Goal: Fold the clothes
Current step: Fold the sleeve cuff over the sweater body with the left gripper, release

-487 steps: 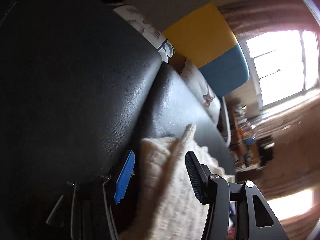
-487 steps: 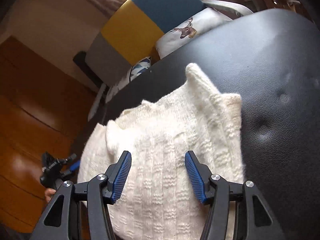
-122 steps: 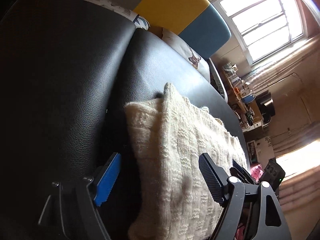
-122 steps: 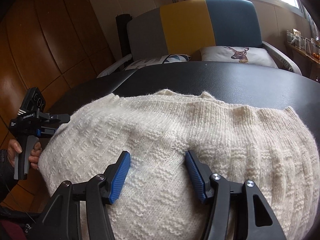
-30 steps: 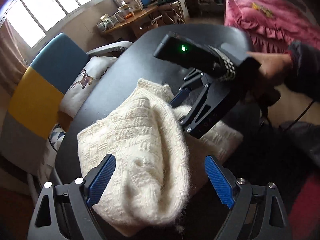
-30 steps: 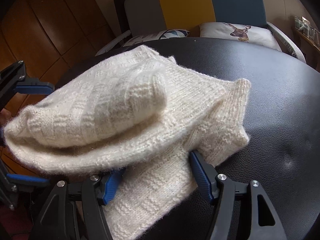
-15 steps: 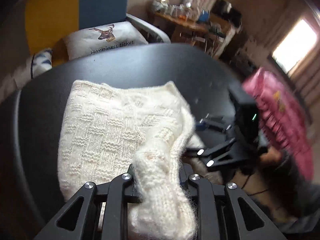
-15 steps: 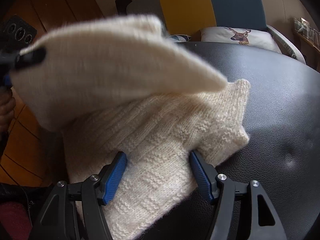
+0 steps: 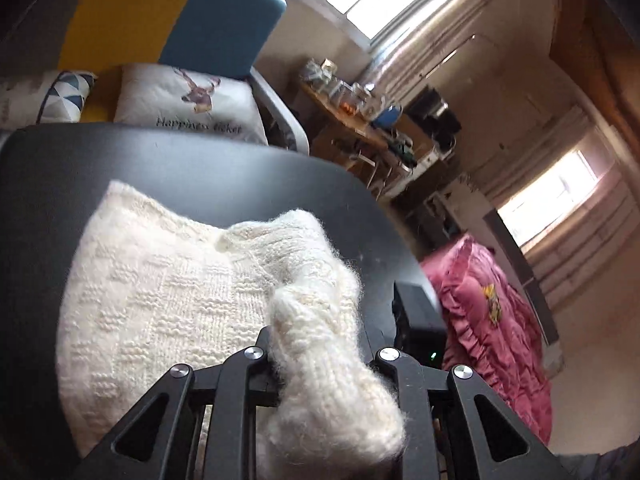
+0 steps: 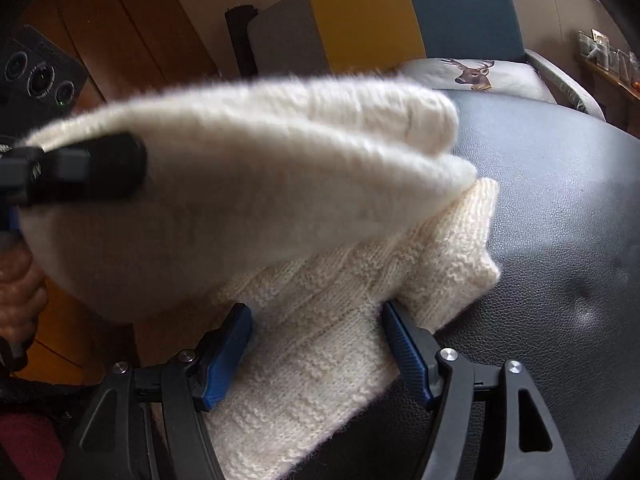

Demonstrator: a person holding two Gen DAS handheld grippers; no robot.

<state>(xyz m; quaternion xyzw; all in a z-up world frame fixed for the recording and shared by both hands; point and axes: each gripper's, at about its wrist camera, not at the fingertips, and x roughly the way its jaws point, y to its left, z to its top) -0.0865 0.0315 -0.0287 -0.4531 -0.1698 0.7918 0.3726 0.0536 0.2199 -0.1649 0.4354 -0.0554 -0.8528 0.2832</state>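
Note:
A cream knitted sweater (image 9: 160, 300) lies on a black leather surface (image 9: 200, 168). My left gripper (image 9: 320, 356) is shut on a thick bunch of its knit, which bulges out between and over the fingers. In the right wrist view that lifted flap (image 10: 260, 168) hangs blurred above the lower layer (image 10: 320, 340), held by the left gripper (image 10: 80, 172) at the left. My right gripper (image 10: 316, 356) is open, low on the surface, its blue pads (image 10: 228, 352) on either side of the lower layer. The right gripper's body (image 9: 416, 320) shows beside the sweater.
Behind the surface (image 10: 560, 200) stands a chair with a grey, yellow and blue back (image 10: 400, 12) and a deer cushion (image 9: 188, 100). Pink bedding (image 9: 488, 320) lies at the right, a cluttered desk (image 9: 360, 116) beyond. A hand (image 10: 16, 280) holds the left gripper before wood panelling.
The left gripper went from open around the folded sweater to shut on its edge, then lifted that flap up over the lower layer. The right gripper stayed open and barely moved.

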